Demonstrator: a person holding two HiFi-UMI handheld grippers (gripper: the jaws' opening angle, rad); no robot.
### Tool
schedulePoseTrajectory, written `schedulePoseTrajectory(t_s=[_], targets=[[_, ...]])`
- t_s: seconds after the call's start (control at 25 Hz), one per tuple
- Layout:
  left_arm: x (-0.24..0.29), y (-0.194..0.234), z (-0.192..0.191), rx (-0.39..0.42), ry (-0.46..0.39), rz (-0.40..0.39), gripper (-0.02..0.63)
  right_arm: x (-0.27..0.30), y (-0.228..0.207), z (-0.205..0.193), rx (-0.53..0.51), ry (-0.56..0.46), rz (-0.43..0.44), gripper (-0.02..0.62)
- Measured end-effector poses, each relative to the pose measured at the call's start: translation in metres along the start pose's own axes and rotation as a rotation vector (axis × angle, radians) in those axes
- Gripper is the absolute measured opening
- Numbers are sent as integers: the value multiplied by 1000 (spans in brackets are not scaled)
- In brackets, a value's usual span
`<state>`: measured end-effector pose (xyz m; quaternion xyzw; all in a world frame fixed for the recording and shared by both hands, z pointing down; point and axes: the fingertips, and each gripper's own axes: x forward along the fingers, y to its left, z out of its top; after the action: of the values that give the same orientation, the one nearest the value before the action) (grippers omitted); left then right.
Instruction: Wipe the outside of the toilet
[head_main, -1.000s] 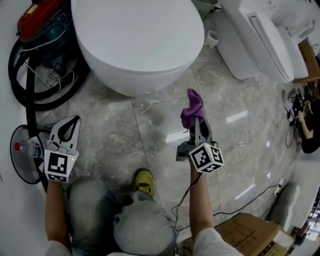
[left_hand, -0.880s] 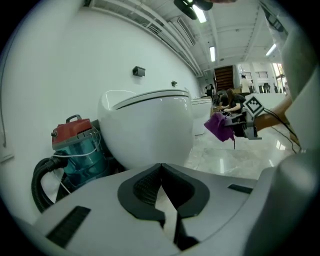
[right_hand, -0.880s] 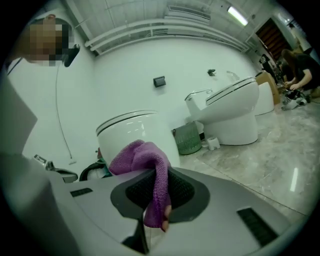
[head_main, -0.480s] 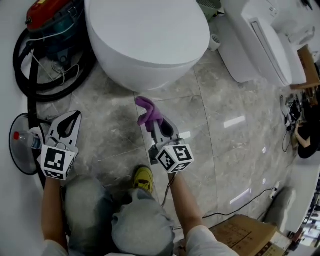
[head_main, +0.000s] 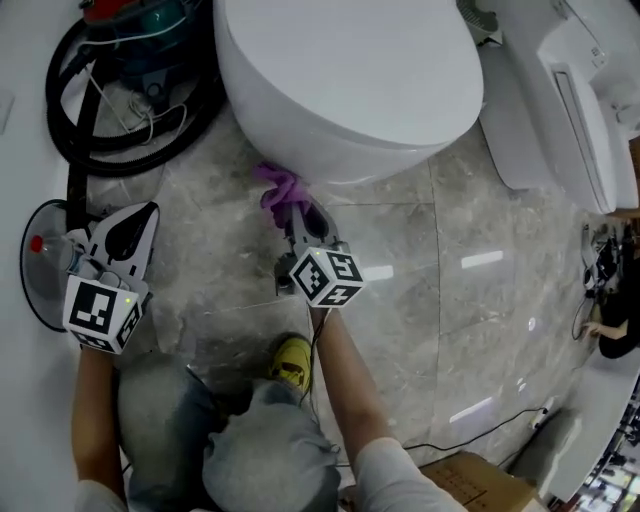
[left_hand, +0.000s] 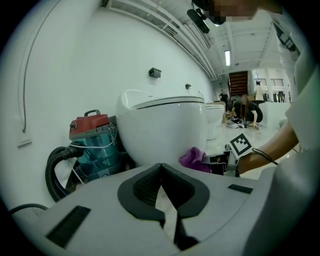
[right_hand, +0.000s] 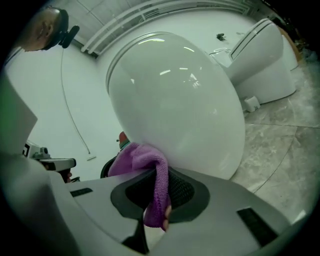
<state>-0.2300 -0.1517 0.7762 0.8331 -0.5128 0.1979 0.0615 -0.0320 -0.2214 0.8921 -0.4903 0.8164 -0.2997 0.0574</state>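
Head view: the right hand-held gripper (head_main: 294, 212) has swung in from the open floor (head_main: 470, 300) over the last second. The purple cloth (head_main: 277, 186) clamped in its jaws now sits just ahead of it, up against the lower front curve of the toilet (head_main: 350, 80). Before, the cloth hung well short of the bowl. The left hand-held gripper (head_main: 128, 232) has hardly shifted; it is off to the side with a vacuum cleaner (head_main: 135, 25) beyond it (it plays no part in the wipe).

Left gripper view: its jaws are pressed together with nothing between them. Ahead and to its right stands the white bowl, with the cloth and the other gripper low against its front.

Right gripper view: the jaws are clenched on a fold of the cloth, which bunches above and ahead of them. The bowl's glossy side fills the view just beyond. The bunch looks to be touching the porcelain, though the contact line itself is hidden behind the cloth.

The approach looks finished, so I judge the wiping stroke along the bowl's outside is about to begin or only just starting.
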Motion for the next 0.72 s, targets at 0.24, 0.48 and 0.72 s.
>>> schedulePoseTrajectory(t_s=[0.24,0.48,0.72], targets=[[21,-16,1,3,10,-41,18,3,-20,6,-7,11,-22,61],[40,-34,3,20,29,-75,18,-12,-51,15,-26,32,-52,63],[53,-44,1,33,44,-93,18,-32,-106,33,17,3,-188,63]])
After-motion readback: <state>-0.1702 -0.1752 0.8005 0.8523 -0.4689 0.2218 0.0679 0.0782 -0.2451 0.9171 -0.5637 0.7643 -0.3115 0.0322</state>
